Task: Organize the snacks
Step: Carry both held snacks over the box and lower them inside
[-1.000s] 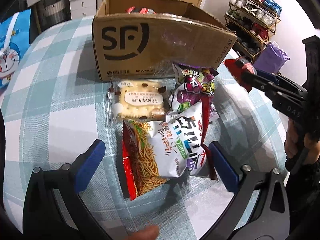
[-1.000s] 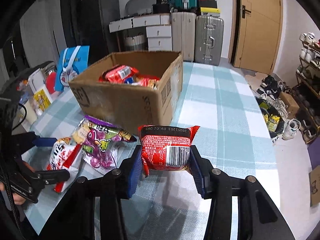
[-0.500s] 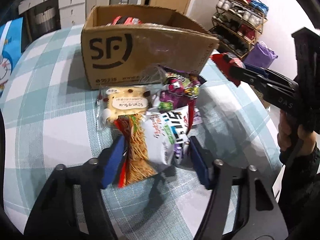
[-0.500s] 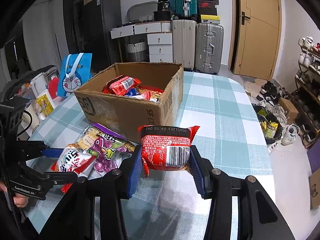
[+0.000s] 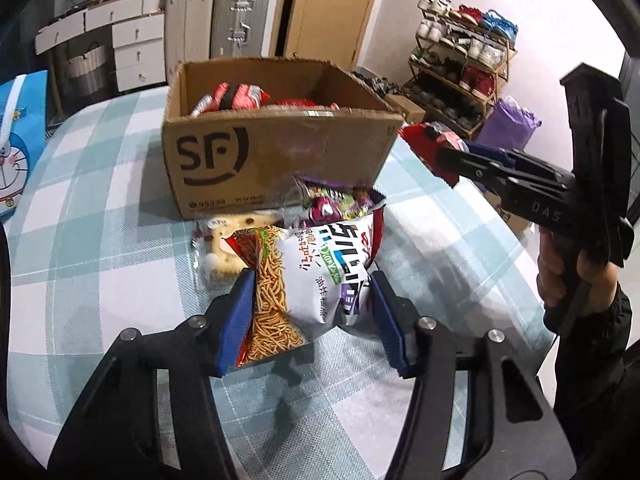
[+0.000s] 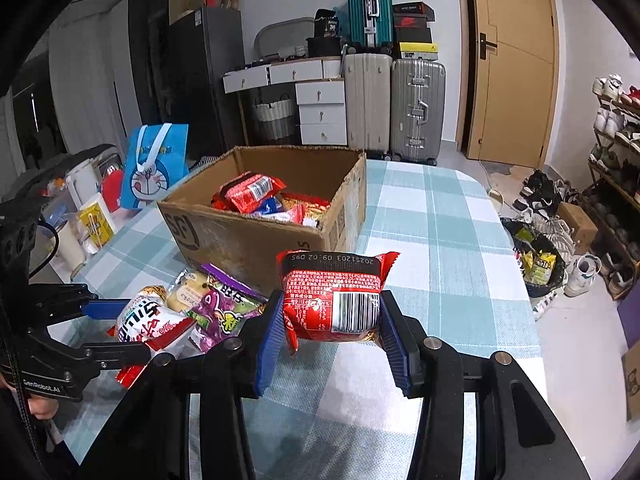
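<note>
L gripper [image 5: 310,316] fingers just closed on noodle-snack bag [image 5: 308,272], in front of box [image 5: 276,168]. R gripper [image 6: 332,334] holds red packet [image 6: 334,294] beside box. Next: lift both, drop into box.

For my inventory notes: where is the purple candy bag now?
In the left wrist view the purple candy bag lies on the table before the cardboard box, behind the noodle snack bag.

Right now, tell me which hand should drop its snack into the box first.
Right, probably. The right gripper grips the red packet clear of the table, near the cardboard box. The left gripper has only just closed on the noodle-snack bag.
</note>
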The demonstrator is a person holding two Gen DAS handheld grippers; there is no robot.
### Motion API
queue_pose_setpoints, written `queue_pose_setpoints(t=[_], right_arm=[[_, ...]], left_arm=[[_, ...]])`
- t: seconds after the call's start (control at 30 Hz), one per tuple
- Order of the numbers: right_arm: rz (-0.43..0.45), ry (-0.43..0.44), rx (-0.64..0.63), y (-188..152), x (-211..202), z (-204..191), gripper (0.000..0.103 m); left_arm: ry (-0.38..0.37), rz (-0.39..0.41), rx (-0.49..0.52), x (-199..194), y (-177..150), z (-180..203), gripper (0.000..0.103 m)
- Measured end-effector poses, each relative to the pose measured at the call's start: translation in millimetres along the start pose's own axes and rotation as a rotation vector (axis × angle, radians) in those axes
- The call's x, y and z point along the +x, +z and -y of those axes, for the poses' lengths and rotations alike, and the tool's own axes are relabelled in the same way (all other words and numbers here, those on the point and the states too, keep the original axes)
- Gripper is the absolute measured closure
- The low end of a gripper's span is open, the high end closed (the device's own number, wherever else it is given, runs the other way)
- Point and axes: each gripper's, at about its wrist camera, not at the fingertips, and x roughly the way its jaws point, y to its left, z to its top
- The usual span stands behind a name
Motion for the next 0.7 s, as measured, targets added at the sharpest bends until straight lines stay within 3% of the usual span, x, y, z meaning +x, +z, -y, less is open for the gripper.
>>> queue_pose_setpoints(t=[0.33,0.7], right_arm=[[0.063,0.064,0.028,7.6,-14.9,-4.4,0.057],[0.099,0.104,0.049,28.1,-16.1,-12.3,0.057]], left_arm=[[0.006,0.151,-0.042,-34.1,18.6,-6.8,0.049],[0.090,0.198,-0.065,-43.6,63.3,-18.7,0.049]])
